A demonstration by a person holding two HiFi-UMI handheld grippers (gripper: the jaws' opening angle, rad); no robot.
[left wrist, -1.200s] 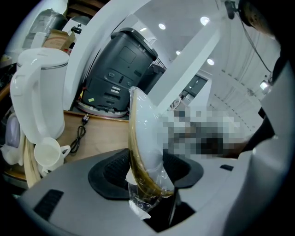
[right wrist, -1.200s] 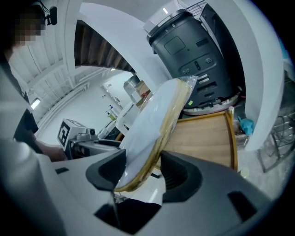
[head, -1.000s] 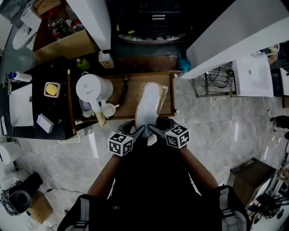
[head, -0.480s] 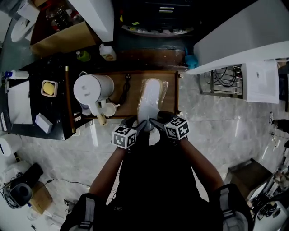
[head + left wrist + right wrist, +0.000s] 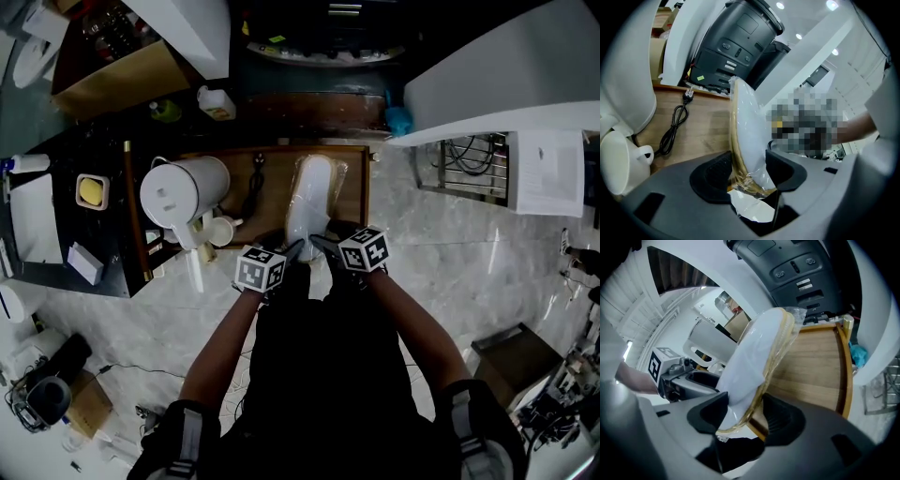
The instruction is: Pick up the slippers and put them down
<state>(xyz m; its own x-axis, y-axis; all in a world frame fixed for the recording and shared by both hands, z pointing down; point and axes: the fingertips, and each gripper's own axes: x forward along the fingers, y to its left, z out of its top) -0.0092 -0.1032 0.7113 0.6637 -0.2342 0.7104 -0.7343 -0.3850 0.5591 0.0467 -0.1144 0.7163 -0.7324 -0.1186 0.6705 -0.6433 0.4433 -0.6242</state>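
Note:
A pack of white slippers (image 5: 309, 199) in clear plastic stretches away from me over the wooden tray (image 5: 352, 197). My left gripper (image 5: 293, 251) and right gripper (image 5: 317, 246) meet at its near end, each shut on it from one side. In the left gripper view the pack (image 5: 746, 124) rises from between the dark pads of the left gripper (image 5: 747, 171). The right gripper view shows the pack (image 5: 757, 350) slanting up over the tray (image 5: 813, 373), pinched in the right gripper (image 5: 745, 414). Whether the far end touches the wood I cannot tell.
A white kettle (image 5: 183, 190) and a small white cup (image 5: 218, 231) stand at the tray's left, with a black power cable (image 5: 254, 186) beside the slippers. A dark side table (image 5: 56, 216) with small items is further left. Marble floor (image 5: 450, 253) lies to the right.
Both grippers have come down with the slippers, closer to the wooden tray. The grip on the pack looks the same.

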